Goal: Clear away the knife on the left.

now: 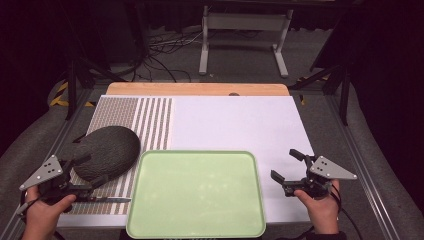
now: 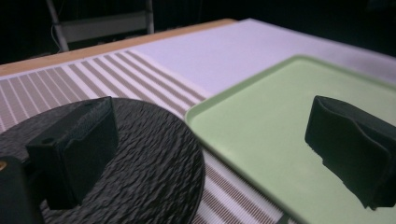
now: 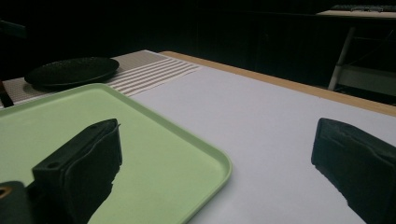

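A dark plate [image 1: 106, 151] with a rough, rippled surface and a round, shallow shape is lying on the striped part of the desk [image 1: 235, 120], at the left. In the left gripper view the plate [image 2: 154, 158] is showing a fine wrinkled grain, like cast stone, and its edge is sitting just beside the rim of a pale green tray [image 2: 261, 126].

The tray [image 1: 196, 194] is a smooth rectangle with rounded corners and a low raised lip, matte and plain, and it is occupying the near middle of the desk. A white sheet is covering the right part of the desk, while the left part is carrying beige and white stripes that are turning into finer dotted rows toward the edge. A strip of bare wood is showing along the far side.

The left gripper [image 1: 86, 170] is hovering over the near edge of the plate with its 2 fingers standing wide apart and holding nothing; 1 finger [image 2: 74, 149] is hanging above the plate and the other above the tray. The right gripper [image 1: 287, 165] is sitting to the right of the tray over the white sheet, fingers [image 3: 79, 168] likewise spread wide and empty.

Beyond the desk, a pale metal frame [image 1: 245, 37] and loose cables are lying on the grey floor.
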The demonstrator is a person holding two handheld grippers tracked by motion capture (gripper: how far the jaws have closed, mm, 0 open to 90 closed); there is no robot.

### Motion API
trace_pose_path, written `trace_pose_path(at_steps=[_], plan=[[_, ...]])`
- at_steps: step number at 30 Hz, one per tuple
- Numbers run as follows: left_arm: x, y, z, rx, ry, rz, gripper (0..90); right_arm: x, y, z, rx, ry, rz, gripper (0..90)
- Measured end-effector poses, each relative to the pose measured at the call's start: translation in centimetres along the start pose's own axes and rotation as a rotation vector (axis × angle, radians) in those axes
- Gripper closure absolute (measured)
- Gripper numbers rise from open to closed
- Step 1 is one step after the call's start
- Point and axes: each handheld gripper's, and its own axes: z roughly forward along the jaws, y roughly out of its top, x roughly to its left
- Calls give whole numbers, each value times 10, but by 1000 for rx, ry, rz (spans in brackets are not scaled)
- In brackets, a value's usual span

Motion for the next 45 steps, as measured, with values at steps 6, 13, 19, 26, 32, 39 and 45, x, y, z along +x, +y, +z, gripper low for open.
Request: trace_pose_path(at_steps=[6,13,19,26,32,39,45], plan=[[5,9,-7,18,-33,-4,42,1,0,3,9,7,1,27],[6,12,-7,126,-35,24,62,-1,-4,5,18,14,6,28],[5,22,-7,227,-76,111,85,-2,-5,6,18,17,6,28],[6,28,-7,315,-117,173,124,-2,-5,7,26,18,4,29],[6,33,-8,409,-145,216,134,-2,-6,7,28,18,2,30],[6,35,-6,501,-180,253,148,-3,-7,8,34,15,6,34],[4,36,-4,578,-207,284,165,-5,-8,8,42,12,4,34]])
